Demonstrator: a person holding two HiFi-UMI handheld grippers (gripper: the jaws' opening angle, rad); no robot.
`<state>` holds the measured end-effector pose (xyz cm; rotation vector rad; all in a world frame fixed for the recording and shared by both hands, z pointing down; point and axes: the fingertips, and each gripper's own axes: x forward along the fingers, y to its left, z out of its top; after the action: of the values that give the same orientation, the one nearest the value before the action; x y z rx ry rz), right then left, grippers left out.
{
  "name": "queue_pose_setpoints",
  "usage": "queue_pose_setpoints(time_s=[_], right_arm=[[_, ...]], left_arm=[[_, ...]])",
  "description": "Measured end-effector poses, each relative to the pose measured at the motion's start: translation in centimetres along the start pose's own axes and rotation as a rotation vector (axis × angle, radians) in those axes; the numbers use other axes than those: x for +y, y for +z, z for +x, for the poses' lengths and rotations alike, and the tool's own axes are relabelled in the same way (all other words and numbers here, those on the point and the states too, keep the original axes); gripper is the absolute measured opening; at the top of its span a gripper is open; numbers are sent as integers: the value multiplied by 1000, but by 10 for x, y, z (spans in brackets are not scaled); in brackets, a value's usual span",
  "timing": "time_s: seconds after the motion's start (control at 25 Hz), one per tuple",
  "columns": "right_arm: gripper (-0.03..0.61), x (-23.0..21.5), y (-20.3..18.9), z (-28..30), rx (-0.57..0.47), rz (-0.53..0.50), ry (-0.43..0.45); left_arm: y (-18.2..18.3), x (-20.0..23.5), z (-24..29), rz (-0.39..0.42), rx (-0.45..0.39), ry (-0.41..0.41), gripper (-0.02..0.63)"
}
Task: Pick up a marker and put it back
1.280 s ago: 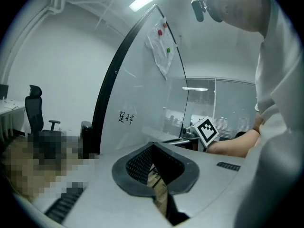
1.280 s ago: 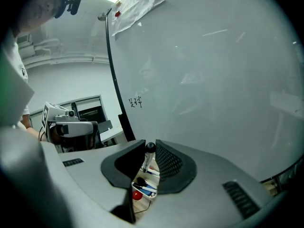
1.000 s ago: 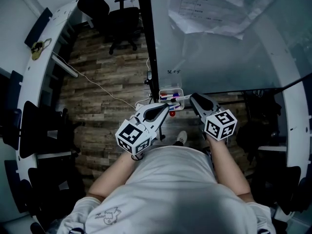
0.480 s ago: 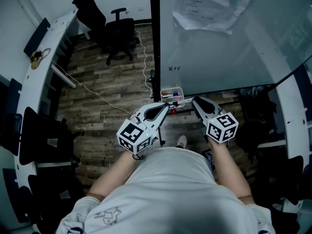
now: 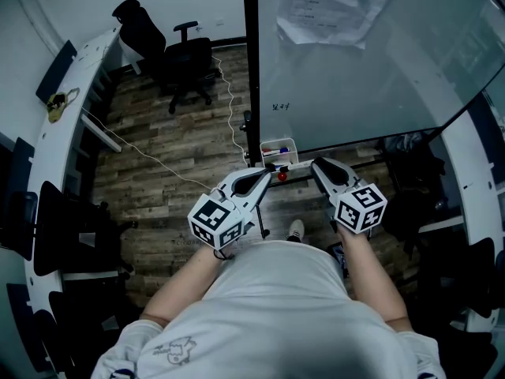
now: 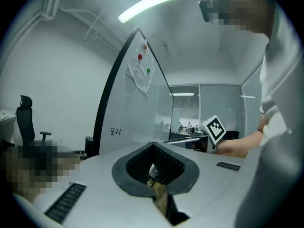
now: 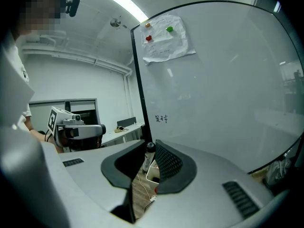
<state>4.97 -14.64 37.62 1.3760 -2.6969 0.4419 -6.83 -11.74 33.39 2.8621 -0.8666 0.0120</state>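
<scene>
A small white tray (image 5: 278, 148) with markers hangs at the whiteboard's (image 5: 355, 77) lower left corner. My right gripper (image 5: 314, 164) sits just right of it, shut on a white marker (image 5: 300, 164) that points towards the tray. In the right gripper view the marker (image 7: 148, 159), black-capped, stands between the jaws of that gripper (image 7: 148, 149), with the tray (image 7: 153, 171) right behind. My left gripper (image 5: 271, 178) hovers just below the tray. In its own view the left gripper (image 6: 153, 151) has its jaws close together with nothing clearly between them.
Papers (image 5: 331, 6) are pinned to the board with magnets. A small red thing (image 5: 281, 176) shows just below the tray. An office chair (image 5: 185, 61) stands on the wooden floor at the back left, a cable (image 5: 158, 152) runs across the floor, and a curved white desk (image 5: 71, 85) lines the left.
The head view has tipped, so the board sits higher in frame. The marker in my right gripper now lies just right of the tray instead of over it. The left gripper has hardly moved.
</scene>
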Motion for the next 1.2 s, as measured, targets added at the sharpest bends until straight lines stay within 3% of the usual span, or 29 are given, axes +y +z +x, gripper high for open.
queue_pose_setpoints(time_s=[0.2, 0.52, 1.2], right_arm=[[74, 8, -1, -7, -4, 16, 3], [74, -17, 0, 5, 23, 17, 47], [74, -70, 6, 49, 130, -75, 282]], left_arm=[[2, 1, -13, -3, -16, 28, 5], [-5, 15, -10, -13, -9, 119, 5], [-13, 43, 57, -76, -26, 341, 5]])
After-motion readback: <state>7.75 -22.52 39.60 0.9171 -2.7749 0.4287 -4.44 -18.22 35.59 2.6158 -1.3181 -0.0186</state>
